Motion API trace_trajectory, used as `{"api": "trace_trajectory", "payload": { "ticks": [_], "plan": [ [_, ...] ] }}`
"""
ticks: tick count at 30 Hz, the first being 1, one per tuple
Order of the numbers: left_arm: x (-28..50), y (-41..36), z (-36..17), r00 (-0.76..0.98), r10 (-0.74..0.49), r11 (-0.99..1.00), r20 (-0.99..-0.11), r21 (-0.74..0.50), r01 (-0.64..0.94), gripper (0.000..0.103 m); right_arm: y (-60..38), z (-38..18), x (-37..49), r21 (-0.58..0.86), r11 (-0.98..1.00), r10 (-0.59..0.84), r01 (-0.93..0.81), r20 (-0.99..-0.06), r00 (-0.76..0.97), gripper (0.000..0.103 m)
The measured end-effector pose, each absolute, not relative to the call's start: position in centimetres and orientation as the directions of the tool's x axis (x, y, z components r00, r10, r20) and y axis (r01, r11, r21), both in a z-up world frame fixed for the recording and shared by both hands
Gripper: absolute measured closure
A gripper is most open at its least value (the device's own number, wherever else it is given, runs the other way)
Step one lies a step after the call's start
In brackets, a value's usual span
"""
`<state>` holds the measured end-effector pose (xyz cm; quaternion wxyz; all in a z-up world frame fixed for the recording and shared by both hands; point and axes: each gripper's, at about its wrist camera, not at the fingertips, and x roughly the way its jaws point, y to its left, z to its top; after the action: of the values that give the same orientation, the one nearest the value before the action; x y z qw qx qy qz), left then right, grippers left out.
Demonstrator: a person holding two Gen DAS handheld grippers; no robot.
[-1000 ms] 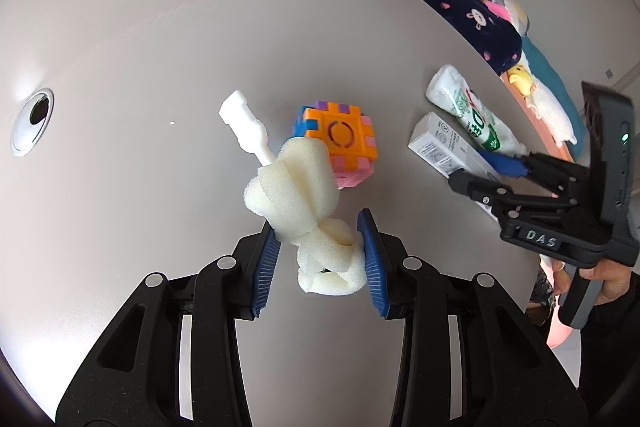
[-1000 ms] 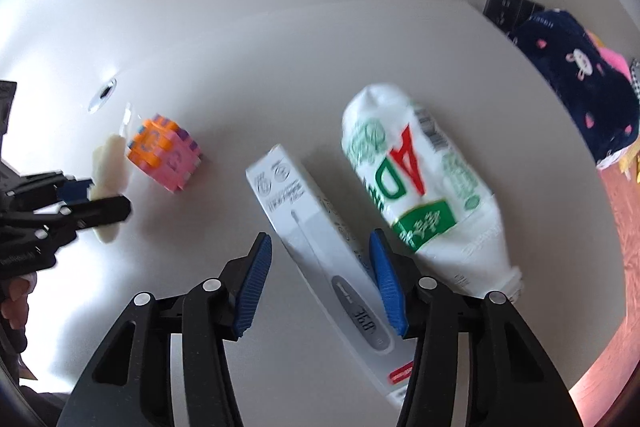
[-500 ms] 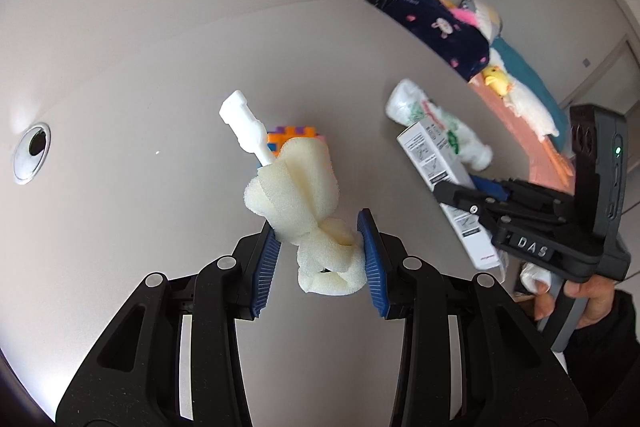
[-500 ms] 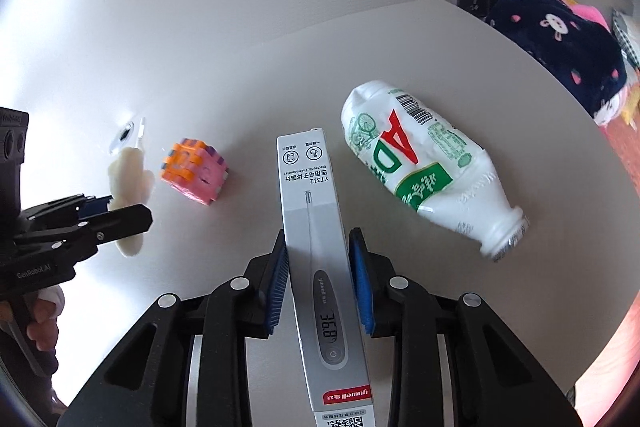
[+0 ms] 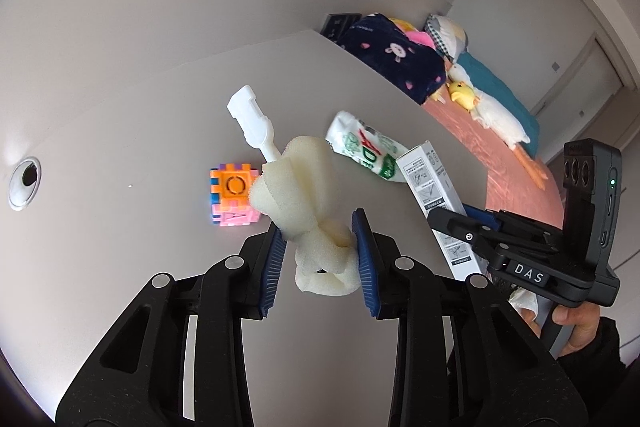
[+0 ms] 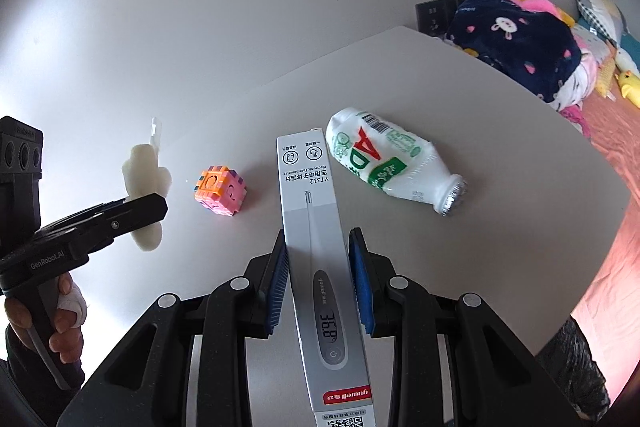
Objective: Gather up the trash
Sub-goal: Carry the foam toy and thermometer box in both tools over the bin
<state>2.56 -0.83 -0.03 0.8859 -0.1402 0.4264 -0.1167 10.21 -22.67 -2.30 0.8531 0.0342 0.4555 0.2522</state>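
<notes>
My left gripper is shut on a cream sponge brush with a white plastic handle and holds it above the table; it also shows in the right wrist view. My right gripper is shut on a long white thermometer box and holds it lifted off the table; the box also shows in the left wrist view. A crushed white milk bottle with green and red print lies on its side on the table, to the right of the box.
An orange and pink toy cube sits on the grey table between the grippers. A cable hole is at the far left. A bed with a dark blanket and soft toys lies beyond the table's right edge.
My right gripper closed on the thermometer box and lifted it off the table. My left gripper rose higher, still holding the sponge brush.
</notes>
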Motion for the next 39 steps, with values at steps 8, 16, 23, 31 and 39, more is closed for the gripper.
{"api": "trace_trajectory", "payload": {
  "ticks": [8, 16, 23, 31, 39],
  "plan": [
    [2.3, -3.9, 0.6, 0.585, -0.362, 0.930, -0.726, -0.327, 0.168, 0.070, -25.2, -1.3, 7.7, 0.291, 0.889, 0.443, -0.352, -0.741, 0.505, 0.072],
    [2.0, -7.5, 1.0, 0.555, -0.403, 0.915, -0.728, -0.318, 0.247, 0.070, -28.6, -0.8, 5.2, 0.297, 0.910, 0.413, -0.290, -0.728, 0.548, 0.072],
    [2.0, -11.0, 1.3, 0.525, -0.436, 0.898, -0.731, -0.309, 0.315, 0.070, -31.8, -0.1, 3.2, 0.296, 0.923, 0.384, -0.245, -0.718, 0.581, 0.072],
    [2.2, -15.2, 1.5, 0.480, -0.479, 0.865, -0.735, -0.303, 0.399, 0.070, -35.7, 0.3, 1.2, 0.292, 0.940, 0.335, -0.175, -0.711, 0.618, 0.072],
    [2.2, -19.1, 1.4, 0.428, -0.521, 0.824, -0.739, -0.305, 0.477, 0.070, -39.4, 0.5, -0.7, 0.287, 0.953, 0.280, -0.098, -0.708, 0.648, 0.071]
  ]
}}
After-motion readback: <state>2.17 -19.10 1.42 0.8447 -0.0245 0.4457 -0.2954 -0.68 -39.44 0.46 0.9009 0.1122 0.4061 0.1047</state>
